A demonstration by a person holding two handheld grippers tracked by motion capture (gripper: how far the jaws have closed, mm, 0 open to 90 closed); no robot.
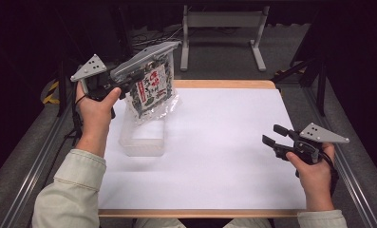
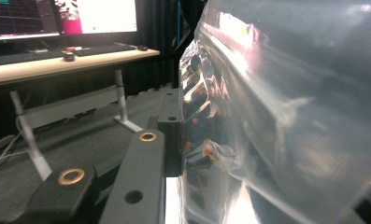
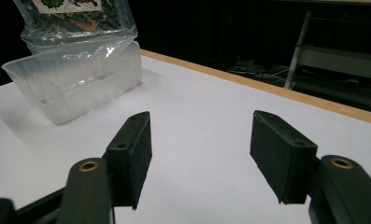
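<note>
A clear plastic snack bag (image 1: pixel 151 89) with a printed label hangs above an open clear plastic tub (image 1: pixel 144 137) on the left of the white table. My left gripper (image 1: pixel 131 78) is shut on the bag's upper part and holds it raised; the bag's lower edge dips into the tub (image 3: pixel 75 81). Up close the crinkled film of the bag (image 2: pixel 286 116) presses against the left jaw. My right gripper (image 1: pixel 274 135) stands open near the table's right edge, low over the surface, nothing between its fingers (image 3: pixel 131 154).
The white table top (image 1: pixel 214 152) has a wooden rim. A grey metal frame (image 1: pixel 221 28) stands on the floor behind it. Rails run along both sides. A desk with monitors and a keyboard (image 2: pixel 57 51) lies beyond.
</note>
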